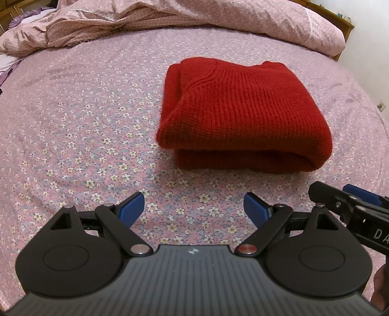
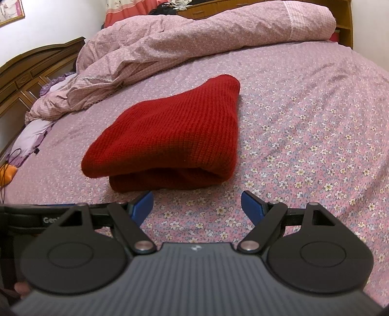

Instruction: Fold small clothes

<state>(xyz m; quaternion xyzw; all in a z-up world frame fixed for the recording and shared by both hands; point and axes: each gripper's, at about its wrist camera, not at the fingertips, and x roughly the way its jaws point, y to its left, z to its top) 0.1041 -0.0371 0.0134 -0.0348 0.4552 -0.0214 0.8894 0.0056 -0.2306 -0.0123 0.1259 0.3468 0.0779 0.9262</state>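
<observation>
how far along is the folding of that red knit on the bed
Looks essentially done: the red sweater lies folded into a compact stack on the floral bedsheet. Nothing is in hand; the left gripper and right gripper are both open, short of it. No other garment shows.

A bed covered by a pink floral-print cotton sheet fills most of both views. A crumpled pink checked quilt lies bunched along its far side. A dark carved wooden headboard stands at the left, against a plain white wall (a framed picture hangs there). Lighting is warm and even.
</observation>
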